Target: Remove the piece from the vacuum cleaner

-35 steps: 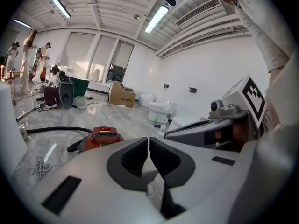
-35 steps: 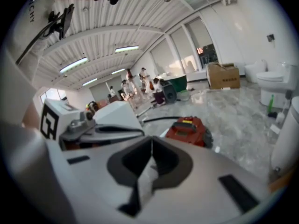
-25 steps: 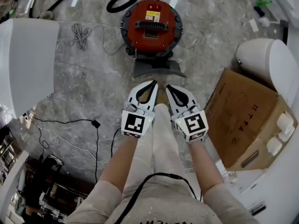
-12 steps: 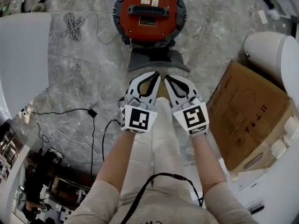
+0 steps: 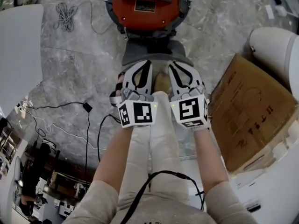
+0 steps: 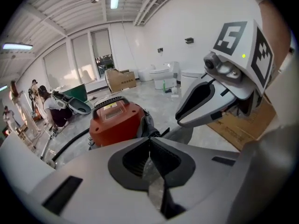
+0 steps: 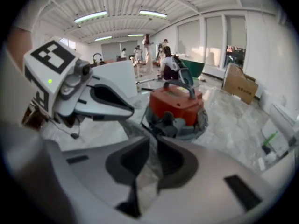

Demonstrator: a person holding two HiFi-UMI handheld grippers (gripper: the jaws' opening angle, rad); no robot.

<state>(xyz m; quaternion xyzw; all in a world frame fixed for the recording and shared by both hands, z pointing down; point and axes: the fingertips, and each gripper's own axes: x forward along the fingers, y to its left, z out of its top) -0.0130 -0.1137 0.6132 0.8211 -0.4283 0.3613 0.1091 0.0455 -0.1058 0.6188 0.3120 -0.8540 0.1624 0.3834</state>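
A red round vacuum cleaner stands on the grey stone floor, with a grey floor-nozzle piece at its near side. My left gripper is shut and empty, its tips over the near edge of that grey piece. My right gripper hovers beside it over the same edge; its jaws are just opening, still almost together, with nothing between them. In the left gripper view the vacuum lies ahead of the tips. The right gripper view shows the vacuum and its grey fitting beyond the tips.
A cardboard box lies close on the right, beside a white toilet-like fixture. A white panel is on the left, with black cables and a coiled cord. People stand far off in the hall.
Both grippers have moved forward until their tips are over the grey piece. The vacuum has slid toward the top of the head view.
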